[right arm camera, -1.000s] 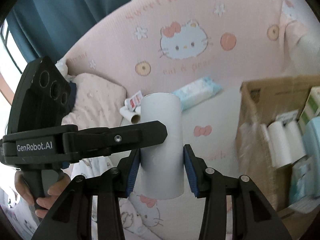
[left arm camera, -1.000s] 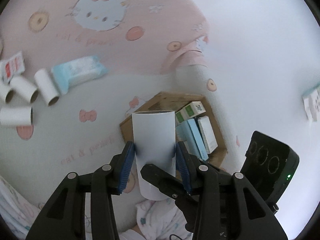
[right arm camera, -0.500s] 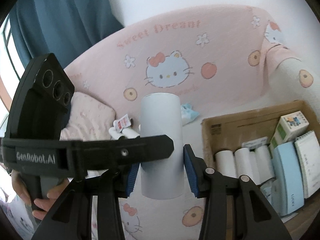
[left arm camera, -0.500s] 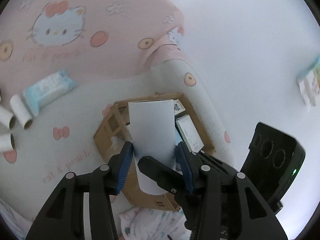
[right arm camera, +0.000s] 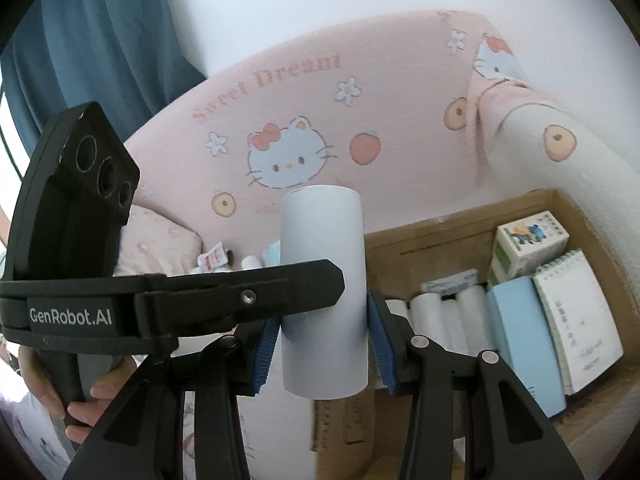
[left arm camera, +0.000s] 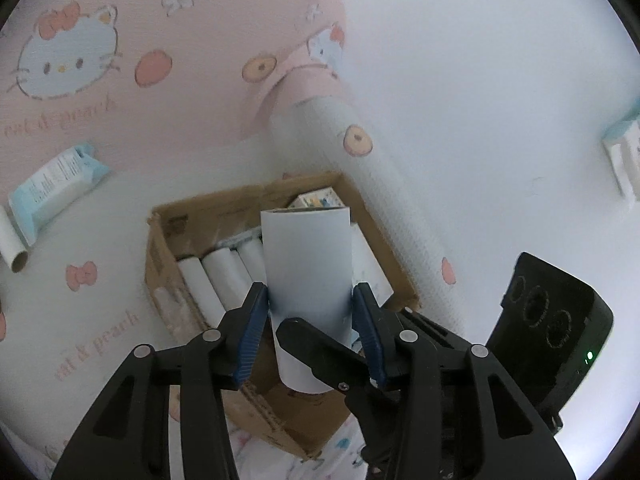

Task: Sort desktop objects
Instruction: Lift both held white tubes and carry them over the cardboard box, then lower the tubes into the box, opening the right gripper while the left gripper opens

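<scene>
My left gripper (left arm camera: 310,328) is shut on a white paper roll (left arm camera: 306,272) and holds it upright above the open cardboard box (left arm camera: 160,256). My right gripper (right arm camera: 322,344) is shut on another white paper roll (right arm camera: 324,280), left of the same box (right arm camera: 580,208). The box holds several white rolls (right arm camera: 448,312), a blue case (right arm camera: 524,336), a spiral notepad (right arm camera: 576,320) and a small carton (right arm camera: 528,240). The left gripper's body (right arm camera: 80,248) crosses the right wrist view in front of the roll.
A blue tissue pack (left arm camera: 52,188) and a loose roll (left arm camera: 12,244) lie on the bed left of the box. A sachet (right arm camera: 212,258) lies near a pillow (right arm camera: 160,240). The pink headboard (right arm camera: 320,120) and white wall stand behind; a blue curtain (right arm camera: 80,40) hangs left.
Both grippers have moved with their rolls toward and over the box; the box now sits closer and more central, and the loose items have slid off to the left.
</scene>
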{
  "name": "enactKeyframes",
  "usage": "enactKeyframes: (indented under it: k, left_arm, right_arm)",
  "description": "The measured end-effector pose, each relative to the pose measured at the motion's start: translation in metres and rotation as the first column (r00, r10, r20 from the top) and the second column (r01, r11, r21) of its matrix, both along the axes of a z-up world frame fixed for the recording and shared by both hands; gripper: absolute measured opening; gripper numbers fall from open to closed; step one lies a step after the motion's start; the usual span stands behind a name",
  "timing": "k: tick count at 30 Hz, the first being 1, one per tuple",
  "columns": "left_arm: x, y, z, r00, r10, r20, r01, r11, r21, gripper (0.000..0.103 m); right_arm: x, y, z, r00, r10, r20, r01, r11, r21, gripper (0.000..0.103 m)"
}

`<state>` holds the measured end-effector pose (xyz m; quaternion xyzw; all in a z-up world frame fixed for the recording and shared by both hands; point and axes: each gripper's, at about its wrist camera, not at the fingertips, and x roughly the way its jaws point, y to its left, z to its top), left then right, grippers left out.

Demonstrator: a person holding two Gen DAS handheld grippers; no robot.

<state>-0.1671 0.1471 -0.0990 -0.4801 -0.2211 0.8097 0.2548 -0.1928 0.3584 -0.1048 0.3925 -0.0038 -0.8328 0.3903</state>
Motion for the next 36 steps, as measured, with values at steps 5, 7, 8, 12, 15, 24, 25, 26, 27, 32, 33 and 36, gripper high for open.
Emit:
enactKeyframes:
  k: [5,7,8,12,15,24,25,26,27,32,33,36]
  left_arm:
    - [-0.009,0.021,-0.008,1.0,-0.002,-0.005,0.002,1.0,-0.03,0.047]
    - [-0.014,0.028,-0.012,1.0,-0.006,0.002,0.006,1.0,-0.024,0.048]
    - [-0.017,0.031,-0.014,1.0,-0.008,0.009,0.008,1.0,-0.025,0.048]
    - [-0.029,0.042,-0.029,0.998,-0.003,0.061,0.003,1.0,-0.008,0.048]
    - [-0.038,0.05,-0.039,0.996,-0.006,0.09,0.005,1.0,0.004,0.048]
    - [-0.056,0.08,-0.058,0.991,-0.05,0.12,0.062,0.994,-0.094,0.048]
    - [-0.058,0.081,-0.059,0.991,-0.049,0.124,0.063,0.992,-0.109,0.048]
    - [-0.06,0.082,-0.062,0.99,-0.048,0.132,0.064,0.991,-0.119,0.048]
    - [-0.062,0.082,-0.064,0.989,-0.048,0.138,0.065,0.99,-0.123,0.047]
    - [-0.077,0.079,-0.083,0.98,-0.02,0.196,0.048,0.989,-0.139,0.048]
    - [-0.08,0.078,-0.088,0.976,-0.011,0.217,0.043,0.989,-0.139,0.048]
    - [-0.089,0.079,-0.101,0.959,-0.004,0.282,0.054,0.984,-0.167,0.047]
  right_arm:
    - [-0.012,0.01,-0.004,1.0,-0.021,0.005,0.021,1.0,0.022,0.04]
    - [-0.02,0.018,-0.005,0.999,-0.031,0.017,0.031,0.999,0.02,0.041]
    - [-0.024,0.021,-0.007,0.999,-0.033,0.025,0.032,0.999,0.023,0.041]
    - [-0.038,0.028,-0.016,0.997,-0.049,0.057,0.047,0.998,0.045,0.041]
    - [-0.047,0.035,-0.023,0.994,-0.077,0.081,0.073,0.996,0.052,0.041]
    - [-0.066,0.06,-0.043,0.977,-0.12,0.174,0.118,0.993,0.025,0.041]
    - [-0.067,0.061,-0.044,0.976,-0.121,0.183,0.118,0.993,0.028,0.041]
    - [-0.068,0.062,-0.046,0.975,-0.122,0.185,0.118,0.992,0.032,0.041]
    - [-0.069,0.062,-0.047,0.975,-0.123,0.184,0.118,0.992,0.038,0.041]
    - [-0.075,0.067,-0.053,0.971,-0.148,0.187,0.133,0.987,0.089,0.041]
    - [-0.076,0.069,-0.055,0.969,-0.161,0.19,0.143,0.984,0.102,0.041]
    - [-0.079,0.078,-0.059,0.963,-0.19,0.192,0.173,0.979,0.104,0.041]
